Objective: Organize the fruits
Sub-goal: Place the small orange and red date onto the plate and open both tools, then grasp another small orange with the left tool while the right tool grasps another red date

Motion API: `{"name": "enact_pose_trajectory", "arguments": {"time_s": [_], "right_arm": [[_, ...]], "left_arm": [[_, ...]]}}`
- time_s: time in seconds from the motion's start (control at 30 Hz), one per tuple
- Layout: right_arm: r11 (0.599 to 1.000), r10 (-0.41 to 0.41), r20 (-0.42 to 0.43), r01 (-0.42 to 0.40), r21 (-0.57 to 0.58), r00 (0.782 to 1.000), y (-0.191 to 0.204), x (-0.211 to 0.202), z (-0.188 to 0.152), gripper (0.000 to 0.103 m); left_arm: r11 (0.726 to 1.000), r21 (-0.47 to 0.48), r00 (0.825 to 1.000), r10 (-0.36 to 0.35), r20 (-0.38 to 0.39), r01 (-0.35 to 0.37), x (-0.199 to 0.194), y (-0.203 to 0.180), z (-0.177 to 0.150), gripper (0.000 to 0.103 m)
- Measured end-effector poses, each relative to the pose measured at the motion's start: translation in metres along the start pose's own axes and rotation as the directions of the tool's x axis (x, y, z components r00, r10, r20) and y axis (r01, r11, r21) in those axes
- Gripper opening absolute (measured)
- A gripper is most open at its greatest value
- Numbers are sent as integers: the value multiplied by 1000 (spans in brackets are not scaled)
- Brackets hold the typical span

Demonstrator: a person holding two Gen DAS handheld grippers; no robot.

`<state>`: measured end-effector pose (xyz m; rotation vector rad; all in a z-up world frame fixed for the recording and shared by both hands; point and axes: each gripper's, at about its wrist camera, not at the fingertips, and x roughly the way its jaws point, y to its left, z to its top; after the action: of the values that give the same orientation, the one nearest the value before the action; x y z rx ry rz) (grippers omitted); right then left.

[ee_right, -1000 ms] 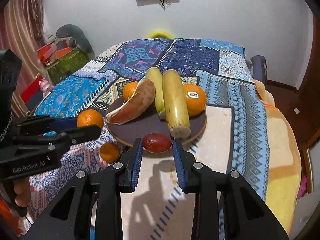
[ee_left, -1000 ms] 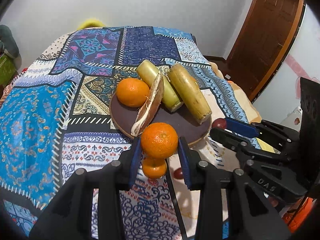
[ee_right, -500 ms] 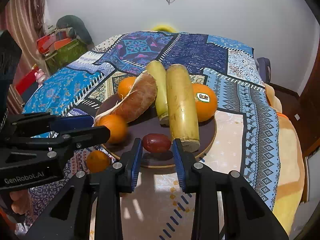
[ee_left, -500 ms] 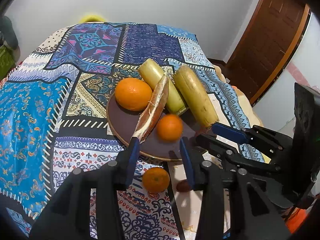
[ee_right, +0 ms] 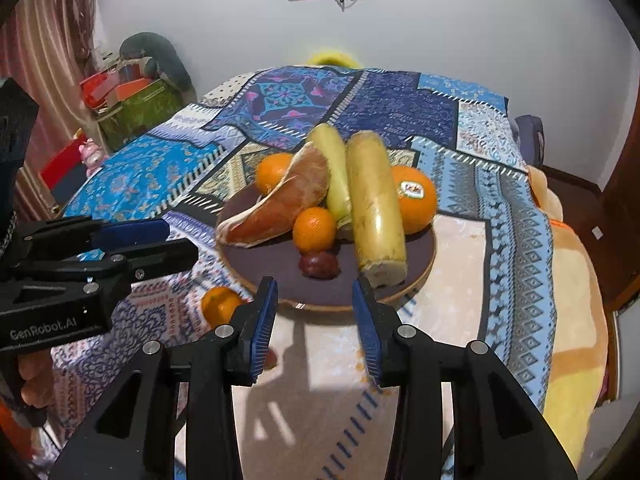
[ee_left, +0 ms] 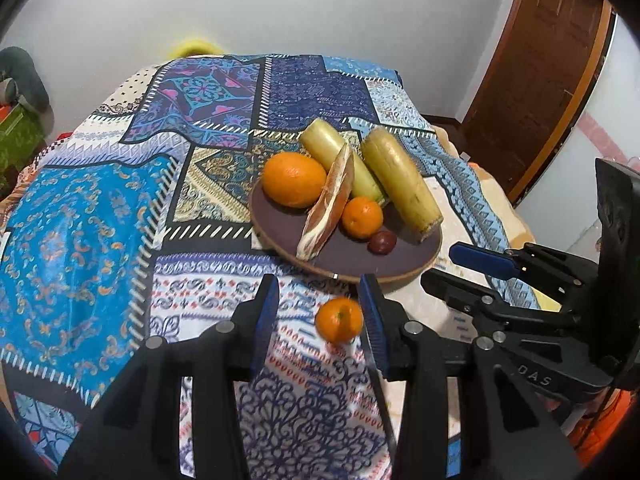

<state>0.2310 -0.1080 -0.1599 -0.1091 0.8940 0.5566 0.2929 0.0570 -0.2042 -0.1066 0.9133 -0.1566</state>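
A dark round plate [ee_left: 280,228] [ee_right: 420,256] on the patterned bedspread holds a large orange [ee_left: 294,179], a papaya slice [ee_left: 330,204], two long yellow-green fruits [ee_left: 400,184], a small mandarin [ee_left: 362,217] [ee_right: 314,230], a dark red fruit [ee_left: 382,242] [ee_right: 319,265] and a stickered orange [ee_right: 414,198]. Another mandarin [ee_left: 339,319] [ee_right: 220,305] lies on the cloth in front of the plate. My left gripper [ee_left: 318,312] is open, its jaws either side of that mandarin. My right gripper [ee_right: 314,312] is open and empty, just short of the plate.
The patterned bedspread [ee_left: 100,220] covers the whole surface. A brown door [ee_left: 540,60] stands at the right. Boxes and clutter [ee_right: 132,96] sit by the curtain at the left. A small reddish thing [ee_right: 271,358] lies on the cloth by the right gripper's left finger.
The left gripper let its mandarin go onto the plate and the right gripper let the dark red fruit go there. Both pulled back and opened; the left now frames the loose mandarin.
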Motion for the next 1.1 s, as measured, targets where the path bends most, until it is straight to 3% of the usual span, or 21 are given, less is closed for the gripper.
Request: {"name": "enact_pose_trajectory", "arguments": {"time_s": [0.63,0.77,0.87,1.1], "right_arm": [[997,75,-137,-75,4,988,24,38,-26,36],[997,71,-133,-73,-11,989,27,40,-26,35],[997,78,-136,-81,-18,988,27,39,-27,24],[997,82,-108,-80,21,991,12,28,-28,24]], "left_arm": [[1000,19,995,11,-97,-10,10,13,-42,42],[1000,20,994,4,-108,-2,15,11,-43,42],[1000,27,994,-4,-112,7,17,6,-42,42],[999,37,993,-33,-116,38,25,-7,-34,42]]}}
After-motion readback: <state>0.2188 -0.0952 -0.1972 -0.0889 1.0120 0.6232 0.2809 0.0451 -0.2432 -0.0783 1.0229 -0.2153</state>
